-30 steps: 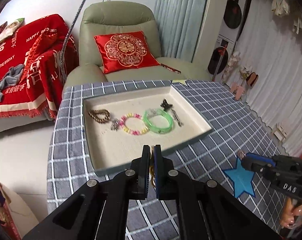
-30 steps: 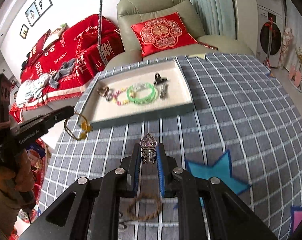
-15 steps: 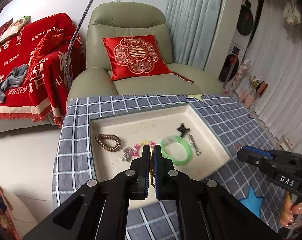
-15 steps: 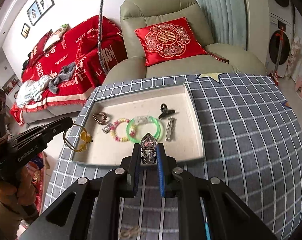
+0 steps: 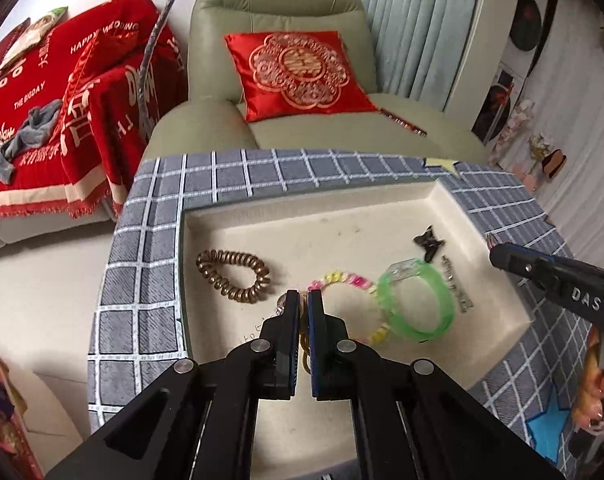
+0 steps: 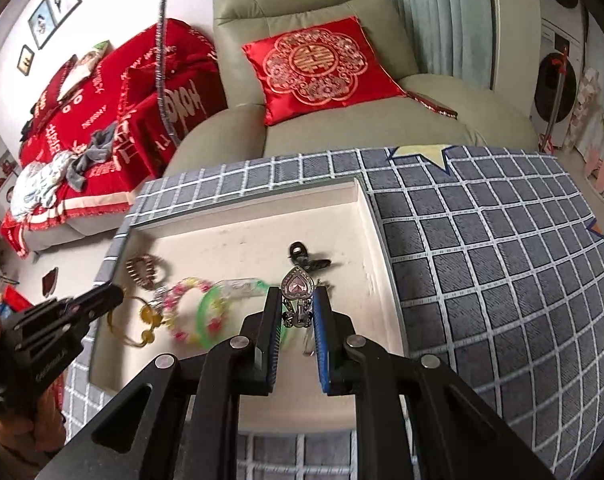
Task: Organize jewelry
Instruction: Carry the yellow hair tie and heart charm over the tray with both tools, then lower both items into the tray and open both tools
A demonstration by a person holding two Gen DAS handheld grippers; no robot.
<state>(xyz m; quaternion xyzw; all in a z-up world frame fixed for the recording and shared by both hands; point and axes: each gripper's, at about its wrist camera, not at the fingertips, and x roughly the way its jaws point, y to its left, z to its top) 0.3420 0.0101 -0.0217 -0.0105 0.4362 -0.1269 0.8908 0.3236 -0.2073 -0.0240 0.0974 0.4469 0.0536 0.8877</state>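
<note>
A cream tray (image 5: 262, 208) (image 6: 365, 208) lies on the checked table. In it are a brown coil hair tie (image 5: 234, 276), a pink-yellow bead bracelet (image 5: 341, 280), a green bangle (image 5: 415, 304), a black claw clip (image 5: 427, 242) and a silver bar clip (image 5: 455, 284). My left gripper (image 5: 303, 300) is shut on a gold cord bracelet (image 6: 136, 322), held above the tray's near left part. My right gripper (image 6: 296, 308) is shut on a silver clip with a pink heart stone (image 6: 297, 286), above the tray's right side.
A green armchair (image 5: 282, 80) with a red cushion (image 5: 298, 70) stands behind the table. A red throw (image 5: 62, 92) covers a sofa at left. Blue star marks (image 5: 545, 432) lie on the checked cloth at right. A lamp pole (image 6: 164, 60) rises behind.
Both grippers have moved forward from the table's near side to above the tray, each carrying its piece.
</note>
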